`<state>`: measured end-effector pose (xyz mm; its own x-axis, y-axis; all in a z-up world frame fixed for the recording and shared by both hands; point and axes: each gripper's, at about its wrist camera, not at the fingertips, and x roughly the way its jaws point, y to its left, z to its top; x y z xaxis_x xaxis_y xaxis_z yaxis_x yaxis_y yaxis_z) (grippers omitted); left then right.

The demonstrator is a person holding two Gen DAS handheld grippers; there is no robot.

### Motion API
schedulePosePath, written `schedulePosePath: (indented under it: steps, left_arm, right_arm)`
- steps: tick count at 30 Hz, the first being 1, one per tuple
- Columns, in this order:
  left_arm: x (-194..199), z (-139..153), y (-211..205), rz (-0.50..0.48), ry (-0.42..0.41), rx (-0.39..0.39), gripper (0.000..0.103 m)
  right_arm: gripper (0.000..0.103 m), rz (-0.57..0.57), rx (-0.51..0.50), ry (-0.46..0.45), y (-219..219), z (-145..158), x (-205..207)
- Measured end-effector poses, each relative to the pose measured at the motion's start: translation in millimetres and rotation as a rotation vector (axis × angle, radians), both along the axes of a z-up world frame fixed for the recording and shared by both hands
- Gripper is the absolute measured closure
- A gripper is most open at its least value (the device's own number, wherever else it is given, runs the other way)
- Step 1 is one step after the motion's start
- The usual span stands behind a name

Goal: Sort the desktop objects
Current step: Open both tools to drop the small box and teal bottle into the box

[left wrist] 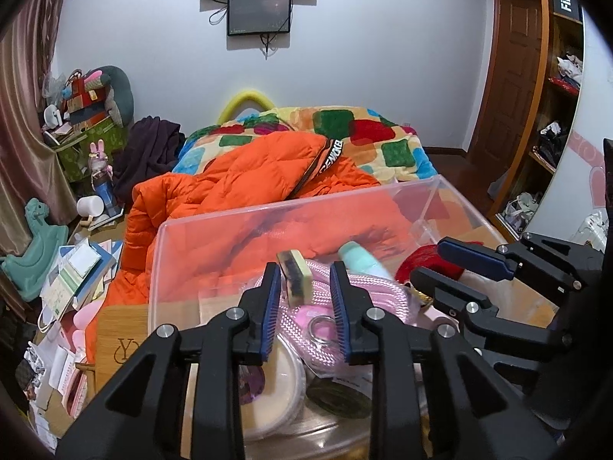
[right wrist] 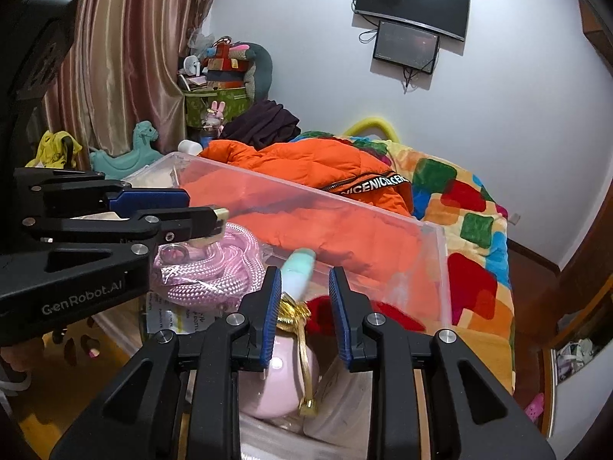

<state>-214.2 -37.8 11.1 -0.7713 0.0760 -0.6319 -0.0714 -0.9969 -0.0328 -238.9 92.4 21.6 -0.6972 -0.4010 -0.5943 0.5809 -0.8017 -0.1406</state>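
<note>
Fingers of left gripper (left wrist: 304,308) stand narrowly apart and empty, yellow-and-black sponge block (left wrist: 295,281) between them, tilted upright (right gripper farther).

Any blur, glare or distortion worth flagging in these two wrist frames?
Left wrist: strong fisheye bending, black vignette in the corners; sharp overall, but the clear plastic bin wall hazes the orange jacket behind it. Right wrist: same barrel warp, the curtain bows; the mint bottle between the right gripper fingers looks smeared; the rest is crisp. Lighting is even, with no hard glare.
</note>
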Motion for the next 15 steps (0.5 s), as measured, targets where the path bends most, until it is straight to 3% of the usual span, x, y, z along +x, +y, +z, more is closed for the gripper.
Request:
schedulePosePath:
  steps: [8,15]
  left_arm:
    - [24.7,19.1,3.5,-0.006,0.043,0.014,0.05]
    - [53.5,28.6,7.8,0.001,0.066,0.003,0.04]
  right_arm:
    - [0.05,-0.039,-0.031,0.065,15.3,22.0,22.4]
    - [0.035,-0.089,-0.049,0.11,36.3,37.6,47.6]
